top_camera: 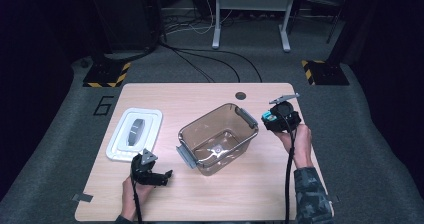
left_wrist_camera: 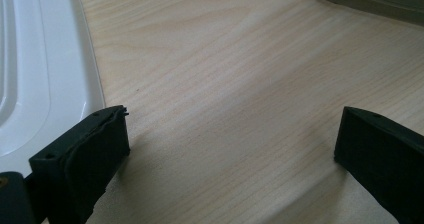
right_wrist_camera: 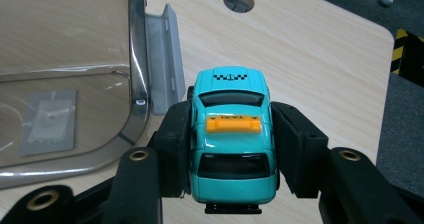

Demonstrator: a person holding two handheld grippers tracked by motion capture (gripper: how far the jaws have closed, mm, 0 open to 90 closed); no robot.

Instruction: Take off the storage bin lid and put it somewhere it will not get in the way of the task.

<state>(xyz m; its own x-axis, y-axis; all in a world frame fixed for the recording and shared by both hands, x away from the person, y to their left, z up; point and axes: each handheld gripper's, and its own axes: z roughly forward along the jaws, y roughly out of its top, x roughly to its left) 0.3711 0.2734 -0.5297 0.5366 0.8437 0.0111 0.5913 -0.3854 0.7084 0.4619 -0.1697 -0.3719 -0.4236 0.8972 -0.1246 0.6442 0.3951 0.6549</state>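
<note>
Right hand-held gripper (right_wrist_camera: pixel 232 149) is clamping a teal toy taxi (right_wrist_camera: pixel 233 139), pads pressing on both its flanks, centre of the right gripper view. Yellow roof sign and black checker strip are showing; the sign lettering is too blurred to read. The car's underside and lower end are cut off behind the jaw bodies, wheels mostly hidden.

In the high view the right hand-held gripper (top_camera: pixel 281 118) is sitting right of centre, just beside the right handle of the clear bin (top_camera: pixel 186 134). The taxi (top_camera: pixel 268 117) is showing only as a small teal patch at the gripper's left edge; whether it is hovering over the worktop (top_camera: pixel 210 199) or over the bin rim, I cannot tell from there. The right gripper view is putting the bin's rim and grey handle (right_wrist_camera: pixel 162 59) at the upper left, beside the car and not under it.

A small grey piece is lying on the bin floor (top_camera: pixel 216 149); too small to identify.

Left hand-held gripper (top_camera: pixel 159 176) is sitting lower left in the high view, jaws standing wide apart, nothing between them. Its own view is showing bare wood between the pads, the white lid (left_wrist_camera: pixel 30 79) cut off at the left edge, and a sliver of the bin (left_wrist_camera: pixel 380 1) cut off at the upper right.
</note>
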